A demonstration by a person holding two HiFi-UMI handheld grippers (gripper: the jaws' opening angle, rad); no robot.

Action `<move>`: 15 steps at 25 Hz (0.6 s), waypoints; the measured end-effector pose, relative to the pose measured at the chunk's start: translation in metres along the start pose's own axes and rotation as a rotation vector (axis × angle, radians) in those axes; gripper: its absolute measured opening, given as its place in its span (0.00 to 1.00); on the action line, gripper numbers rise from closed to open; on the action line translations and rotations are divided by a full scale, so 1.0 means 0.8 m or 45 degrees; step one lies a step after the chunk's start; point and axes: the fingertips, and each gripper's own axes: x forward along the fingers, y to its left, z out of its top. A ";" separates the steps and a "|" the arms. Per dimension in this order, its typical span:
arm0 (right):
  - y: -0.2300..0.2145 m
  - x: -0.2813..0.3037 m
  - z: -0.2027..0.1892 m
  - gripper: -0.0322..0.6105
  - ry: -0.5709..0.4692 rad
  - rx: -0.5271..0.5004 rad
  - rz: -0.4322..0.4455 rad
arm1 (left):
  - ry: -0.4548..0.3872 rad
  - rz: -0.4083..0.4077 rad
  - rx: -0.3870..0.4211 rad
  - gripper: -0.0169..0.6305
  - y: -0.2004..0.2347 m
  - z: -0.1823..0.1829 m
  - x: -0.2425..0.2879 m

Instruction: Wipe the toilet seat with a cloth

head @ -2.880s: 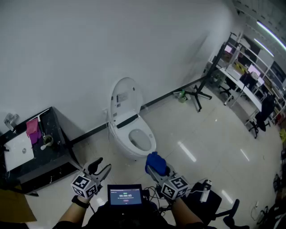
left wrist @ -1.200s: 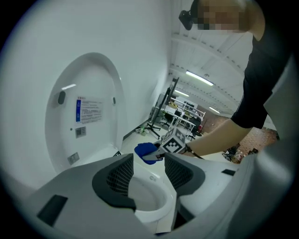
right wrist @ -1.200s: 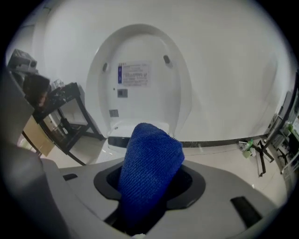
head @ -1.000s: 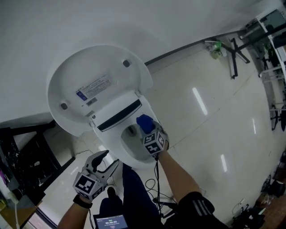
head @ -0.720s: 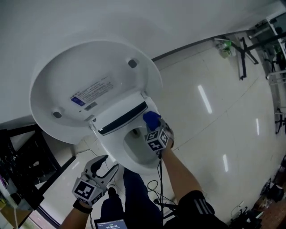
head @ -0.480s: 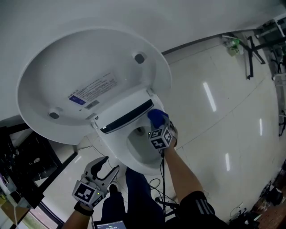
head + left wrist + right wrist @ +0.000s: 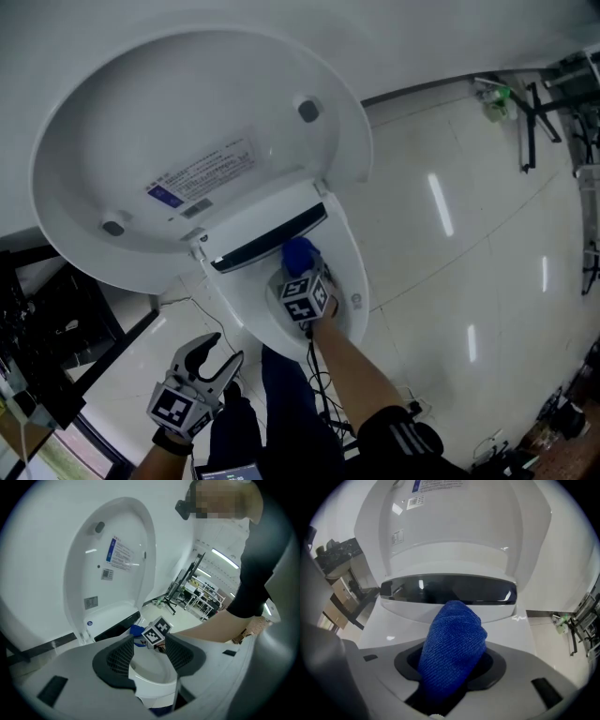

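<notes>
The white toilet has its lid (image 7: 197, 141) raised, and the seat ring (image 7: 353, 274) lies below it. My right gripper (image 7: 302, 272) is shut on a blue cloth (image 7: 300, 253) and holds it at the rear of the seat, just in front of the dark strip (image 7: 272, 242) under the lid hinge. In the right gripper view the blue cloth (image 7: 452, 653) bulges out between the jaws of the right gripper (image 7: 452, 670). My left gripper (image 7: 223, 352) hangs open and holds nothing, low beside the bowl's front. In the left gripper view the left gripper (image 7: 147, 648) frames the bowl and the right gripper's marker cube (image 7: 157, 631).
A black cabinet (image 7: 37, 328) stands at the left. Cables (image 7: 328, 389) lie on the glossy floor by the person's dark trousers (image 7: 281, 403). A black stand's legs (image 7: 534, 103) spread at the upper right. A small screen (image 7: 230, 472) shows at the bottom edge.
The right gripper has carried the cloth leftward along the back of the seat, from the right rear to the middle. The head has come closer. The left gripper stays low and open.
</notes>
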 end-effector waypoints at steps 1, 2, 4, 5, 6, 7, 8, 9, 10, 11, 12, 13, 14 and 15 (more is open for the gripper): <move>0.016 0.002 -0.001 0.39 0.000 0.005 0.029 | 0.004 0.004 -0.002 0.36 0.000 -0.003 -0.002; 0.034 0.003 -0.002 0.39 0.003 -0.002 0.063 | 0.008 0.007 -0.005 0.36 0.001 -0.007 -0.004; 0.078 0.006 -0.007 0.39 0.022 -0.056 0.154 | 0.015 0.011 -0.008 0.36 0.001 -0.011 -0.008; 0.102 0.006 -0.010 0.39 0.037 -0.107 0.207 | 0.017 0.012 -0.006 0.36 0.002 -0.012 -0.009; 0.128 0.004 -0.014 0.39 0.052 -0.172 0.261 | 0.018 0.013 -0.003 0.36 0.002 -0.013 -0.010; 0.152 0.001 -0.019 0.39 0.068 -0.246 0.315 | 0.017 0.013 0.001 0.36 0.002 -0.013 -0.012; 0.174 -0.003 -0.026 0.39 0.082 -0.322 0.367 | 0.013 0.012 0.004 0.36 0.002 -0.012 -0.013; 0.194 -0.008 -0.034 0.39 0.095 -0.394 0.417 | 0.008 0.011 0.006 0.36 0.002 -0.010 -0.014; 0.211 -0.014 -0.043 0.39 0.104 -0.455 0.461 | 0.004 0.009 0.010 0.36 0.001 -0.009 -0.015; 0.224 -0.020 -0.052 0.39 0.111 -0.503 0.498 | -0.001 0.006 0.015 0.36 0.001 -0.007 -0.016; 0.235 -0.027 -0.062 0.39 0.116 -0.535 0.530 | -0.004 0.002 0.020 0.36 0.000 -0.006 -0.018; 0.243 -0.033 -0.073 0.39 0.121 -0.552 0.560 | -0.006 -0.002 0.026 0.36 -0.001 -0.007 -0.020; 0.250 -0.040 -0.085 0.39 0.124 -0.557 0.591 | -0.004 -0.006 0.030 0.36 -0.002 -0.008 -0.022; 0.255 -0.047 -0.096 0.39 0.124 -0.556 0.620 | 0.001 -0.010 0.033 0.36 -0.004 -0.010 -0.023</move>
